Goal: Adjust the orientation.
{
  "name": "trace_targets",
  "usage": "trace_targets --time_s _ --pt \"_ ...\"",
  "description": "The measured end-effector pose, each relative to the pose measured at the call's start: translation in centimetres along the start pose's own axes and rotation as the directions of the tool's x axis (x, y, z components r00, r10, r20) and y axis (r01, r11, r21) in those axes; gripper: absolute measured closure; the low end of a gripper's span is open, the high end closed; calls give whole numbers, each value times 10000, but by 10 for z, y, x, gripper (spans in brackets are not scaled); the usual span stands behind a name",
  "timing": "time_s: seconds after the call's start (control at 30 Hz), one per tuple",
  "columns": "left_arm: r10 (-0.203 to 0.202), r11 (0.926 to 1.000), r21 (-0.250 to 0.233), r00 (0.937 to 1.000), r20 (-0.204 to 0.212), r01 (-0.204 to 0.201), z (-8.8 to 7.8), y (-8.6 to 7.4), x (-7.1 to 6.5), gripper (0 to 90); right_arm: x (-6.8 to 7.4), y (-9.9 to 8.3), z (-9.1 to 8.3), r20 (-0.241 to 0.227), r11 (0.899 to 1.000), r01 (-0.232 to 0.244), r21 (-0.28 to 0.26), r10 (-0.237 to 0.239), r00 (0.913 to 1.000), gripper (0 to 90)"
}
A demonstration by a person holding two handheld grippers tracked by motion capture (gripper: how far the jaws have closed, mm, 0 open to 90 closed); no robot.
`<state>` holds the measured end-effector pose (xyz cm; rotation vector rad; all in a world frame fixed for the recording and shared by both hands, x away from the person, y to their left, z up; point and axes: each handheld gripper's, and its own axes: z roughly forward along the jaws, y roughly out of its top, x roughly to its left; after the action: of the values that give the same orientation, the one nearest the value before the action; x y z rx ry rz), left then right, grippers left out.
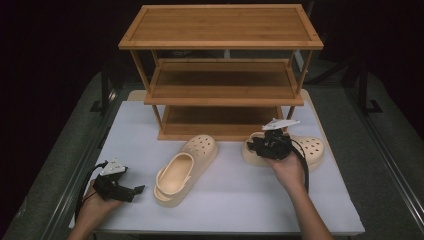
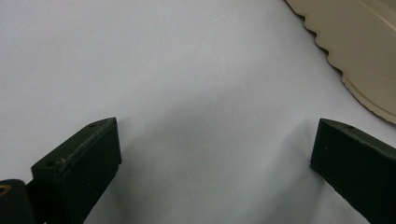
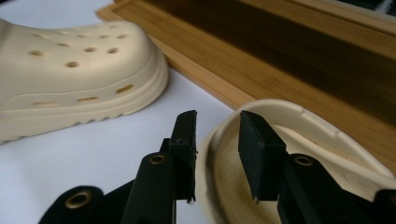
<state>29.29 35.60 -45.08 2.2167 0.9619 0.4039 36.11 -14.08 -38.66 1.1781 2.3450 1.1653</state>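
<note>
Work in hand: two cream foam clogs on a white table (image 1: 225, 200), in front of a three-tier bamboo shoe rack (image 1: 222, 75).
Right clog (image 1: 312, 149): lies just before the rack's bottom shelf, toe pointing to the table's right side, heel under the right gripper (image 1: 260, 146).
Right gripper's fingers: parted, straddling the clog's heel rim, one jaw outside the wall and one inside the opening; in the right gripper view (image 3: 217, 140) the pads look close to the rim, not clearly pressing, so I'd call it not yet clamped.
Left clog (image 1: 182, 170): lies free mid-table, toe towards the rack, well apart from either gripper.
Left gripper (image 1: 137, 190): rests near the table's left front corner, jaws spread wide with bare tabletop between them; a clog's ridged sole edge (image 2: 359, 51) sits beyond.
Handling: likely light, springy foam, a bit slick; the rim will squash under pinch.
Where to grip: the heel-side wall, pinched across its thickness, seems soundest.
</note>
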Motion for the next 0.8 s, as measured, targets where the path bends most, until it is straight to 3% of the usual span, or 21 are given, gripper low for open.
trace_targets --time_s 0.07,0.13,0.3,0.6,0.8 --pt "2 10000 1 10000 0 -2 0 0 0 10 0 2 7 249 9998 -27 203 22 9997 703" --pt "1 10000 3 10000 3 -1 0 0 0 10 -1 1 10 191 9998 -99 200 95 9998 748" --pt "0 10000 3 10000 2 0 0 0 0 10 2 0 4 142 10000 -28 -33 28 9999 841" --pt "2 10000 1 10000 1 -2 0 0 0 10 14 -17 -19 -819 9995 123 -297 -147 9965 853" --pt "7 10000 0 10000 -4 -7 0 0 0 10 26 -33 -42 -1205 9989 273 -375 -317 9922 855"
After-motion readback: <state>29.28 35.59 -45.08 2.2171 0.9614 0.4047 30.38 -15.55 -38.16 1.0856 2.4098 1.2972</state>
